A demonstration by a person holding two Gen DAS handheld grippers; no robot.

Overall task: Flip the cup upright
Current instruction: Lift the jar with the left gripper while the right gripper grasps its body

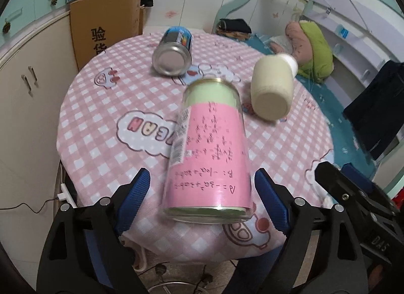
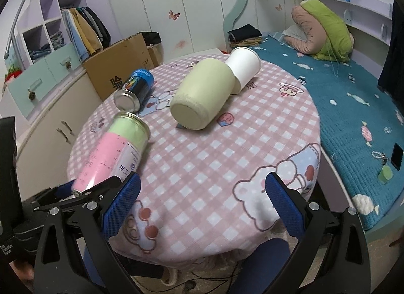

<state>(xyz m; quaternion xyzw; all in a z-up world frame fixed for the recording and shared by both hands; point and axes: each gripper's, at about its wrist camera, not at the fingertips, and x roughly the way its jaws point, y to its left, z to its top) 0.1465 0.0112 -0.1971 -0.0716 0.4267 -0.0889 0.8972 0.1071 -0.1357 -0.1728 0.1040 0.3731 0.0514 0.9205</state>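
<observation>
A pink and green can-shaped cup (image 1: pixel 209 152) lies on its side on the round table, near its front edge. It also shows in the right wrist view (image 2: pixel 111 152). My left gripper (image 1: pixel 202 182) is open, its blue pads either side of the cup's near end, not touching. My right gripper (image 2: pixel 202 190) is open and empty over the table's near edge, to the right of the left gripper (image 2: pixel 83 193).
A pale green cup (image 2: pixel 202 94) lies on its side with a white paper cup (image 2: pixel 243 67) at its far end. A blue can (image 2: pixel 136 86) lies at the back left. The pink checked tablecloth (image 2: pixel 227 147) covers the table. A cardboard box (image 1: pixel 106 26) and a bed (image 2: pixel 353 107) flank it.
</observation>
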